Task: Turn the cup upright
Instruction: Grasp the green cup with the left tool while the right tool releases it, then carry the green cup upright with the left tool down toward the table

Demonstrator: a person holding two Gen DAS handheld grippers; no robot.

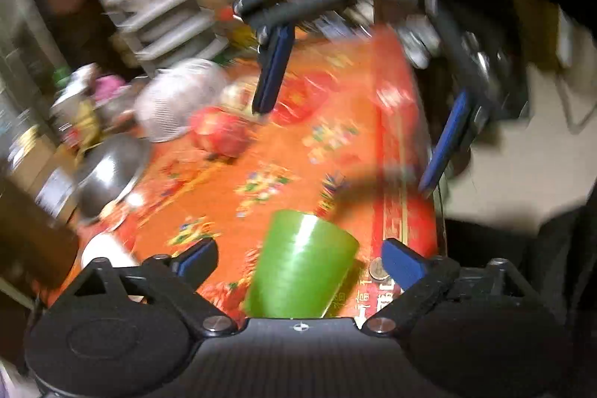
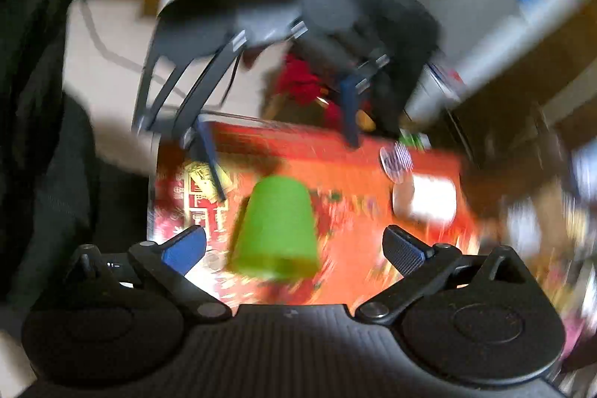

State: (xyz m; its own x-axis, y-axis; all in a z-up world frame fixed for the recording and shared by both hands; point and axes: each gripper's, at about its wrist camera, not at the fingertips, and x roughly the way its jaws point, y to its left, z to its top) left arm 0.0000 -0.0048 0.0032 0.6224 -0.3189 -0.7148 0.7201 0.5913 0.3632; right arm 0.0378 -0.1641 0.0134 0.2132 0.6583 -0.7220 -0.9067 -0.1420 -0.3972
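Looks like the approach step, nothing grabbed yet. The green cup (image 2: 275,230) sits upside down on the red patterned tabletop (image 1: 298,152), closed base up, between both tools. Left gripper (image 1: 300,258) and right gripper (image 2: 294,245) both have jaws spread wide and empty, cup framed between the fingers but apart from them. Next, I'd guess one closes on the cup's sides, lifts and rolls it over. Everything's blurry.

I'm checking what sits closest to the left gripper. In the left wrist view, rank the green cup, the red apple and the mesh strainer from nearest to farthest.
From the left gripper:
1. Green cup, between its open fingers, upside down.
2. Red apple, mid-table, left of centre.
3. Mesh strainer, just beyond the apple, further left.
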